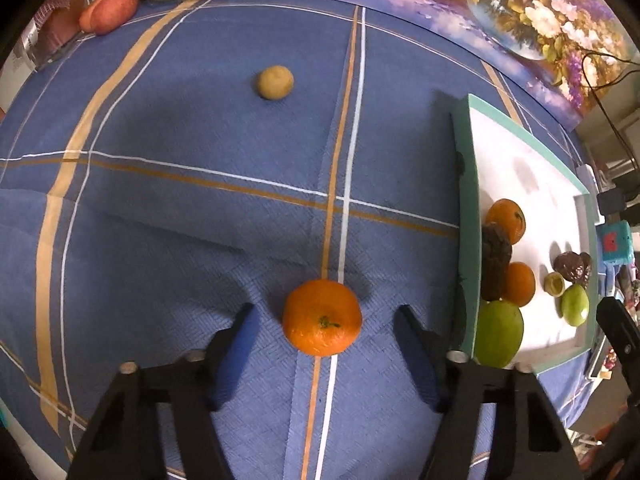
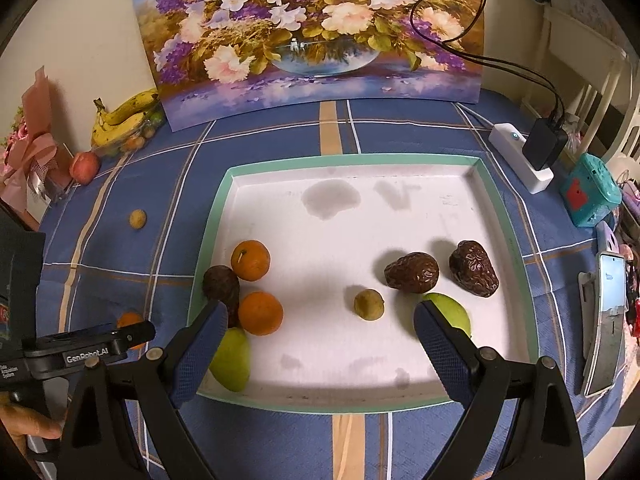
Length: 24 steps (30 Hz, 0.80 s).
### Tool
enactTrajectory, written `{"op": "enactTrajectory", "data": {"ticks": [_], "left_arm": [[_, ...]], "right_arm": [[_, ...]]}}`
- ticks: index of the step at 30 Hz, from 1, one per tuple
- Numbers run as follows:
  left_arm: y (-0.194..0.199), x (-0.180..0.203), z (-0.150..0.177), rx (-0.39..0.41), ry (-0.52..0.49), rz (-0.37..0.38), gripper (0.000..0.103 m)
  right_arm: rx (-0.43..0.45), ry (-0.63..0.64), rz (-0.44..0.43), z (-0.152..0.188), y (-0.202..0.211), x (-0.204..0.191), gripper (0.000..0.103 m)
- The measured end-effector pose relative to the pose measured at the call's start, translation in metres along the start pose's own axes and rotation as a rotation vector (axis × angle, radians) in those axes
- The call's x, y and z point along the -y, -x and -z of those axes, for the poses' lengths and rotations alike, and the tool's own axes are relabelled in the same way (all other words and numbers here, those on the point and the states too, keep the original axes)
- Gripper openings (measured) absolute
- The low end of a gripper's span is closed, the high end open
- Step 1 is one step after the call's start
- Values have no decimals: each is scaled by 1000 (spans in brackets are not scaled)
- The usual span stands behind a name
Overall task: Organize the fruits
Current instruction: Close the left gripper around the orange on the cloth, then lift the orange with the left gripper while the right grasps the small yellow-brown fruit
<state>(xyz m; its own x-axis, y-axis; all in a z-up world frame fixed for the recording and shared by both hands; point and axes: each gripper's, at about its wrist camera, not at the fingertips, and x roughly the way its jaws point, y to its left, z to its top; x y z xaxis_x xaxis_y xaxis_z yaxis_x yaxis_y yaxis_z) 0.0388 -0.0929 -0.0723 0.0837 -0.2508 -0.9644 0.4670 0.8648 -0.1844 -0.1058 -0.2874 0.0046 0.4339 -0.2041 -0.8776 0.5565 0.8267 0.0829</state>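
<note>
An orange mandarin [image 1: 322, 317] lies on the blue tablecloth between the open fingers of my left gripper [image 1: 326, 320], untouched. A small tan round fruit [image 1: 274, 82] lies farther out on the cloth; it also shows in the right wrist view [image 2: 137, 219]. The white tray with a teal rim [image 2: 360, 159] holds two oranges [image 2: 251, 260], green fruits [image 2: 232, 360], dark wrinkled fruits [image 2: 412, 272] and a small tan fruit [image 2: 369, 304]. My right gripper [image 2: 316, 320] is open and empty above the tray's near side.
A flower painting [image 2: 312, 32] stands at the back. Bananas [image 2: 124, 114] and a red apple [image 2: 85, 166] sit at the back left. A white power strip with a charger [image 2: 524, 160], a teal box [image 2: 590, 190] and a phone [image 2: 604, 320] lie to the right.
</note>
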Motion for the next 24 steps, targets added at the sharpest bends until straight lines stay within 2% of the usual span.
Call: {"op": "enactTrajectory", "data": {"ticks": [4, 5, 13, 24], "left_arm": [[0, 0, 5, 6, 4, 8, 49], [0, -1, 6, 10, 6, 4, 41], [6, -1, 6, 39, 7, 46, 40], [42, -17, -3, 218, 46, 68, 40]], "right_arm": [[-1, 2, 0, 0, 2, 0, 94], [-1, 2, 0, 0, 2, 0, 94], [-3, 2, 1, 0, 3, 0, 94], [-17, 12, -2, 1, -2, -2, 94]]}}
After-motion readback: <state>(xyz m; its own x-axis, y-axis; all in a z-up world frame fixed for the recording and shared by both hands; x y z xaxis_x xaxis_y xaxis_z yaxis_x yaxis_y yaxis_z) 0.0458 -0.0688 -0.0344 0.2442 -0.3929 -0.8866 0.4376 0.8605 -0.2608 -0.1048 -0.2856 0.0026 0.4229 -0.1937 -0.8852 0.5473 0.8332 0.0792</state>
